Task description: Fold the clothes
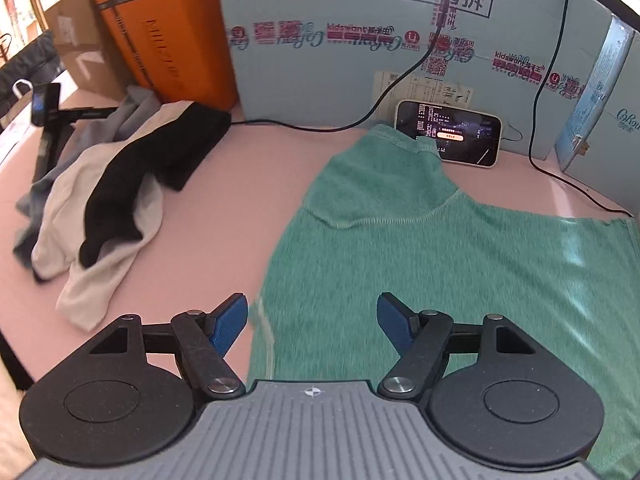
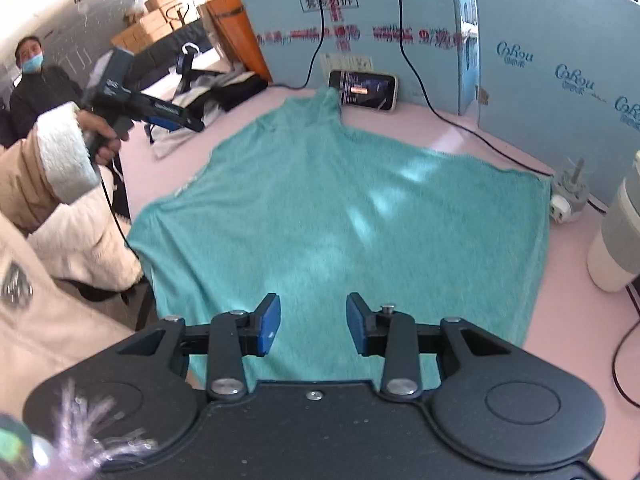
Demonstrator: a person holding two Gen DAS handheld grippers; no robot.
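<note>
A green knit garment (image 1: 420, 248) lies spread flat on the pink table (image 1: 208, 216); it also shows in the right wrist view (image 2: 340, 208), with one sleeve reaching back toward a phone. My left gripper (image 1: 312, 320) is open and empty, held above the garment's near left edge. It also shows from the side in the right wrist view (image 2: 192, 122), held in the person's hand above the table's left side. My right gripper (image 2: 313, 322) is open and empty above the garment's near edge.
A pile of grey, beige and black clothes (image 1: 104, 200) lies at the left. A phone (image 1: 448, 132) leans on light blue cardboard boxes (image 1: 360, 60) at the back, with cables. An orange box (image 1: 160, 32) stands back left. A white cup (image 2: 616, 240) and plug adapter (image 2: 570, 196) sit right.
</note>
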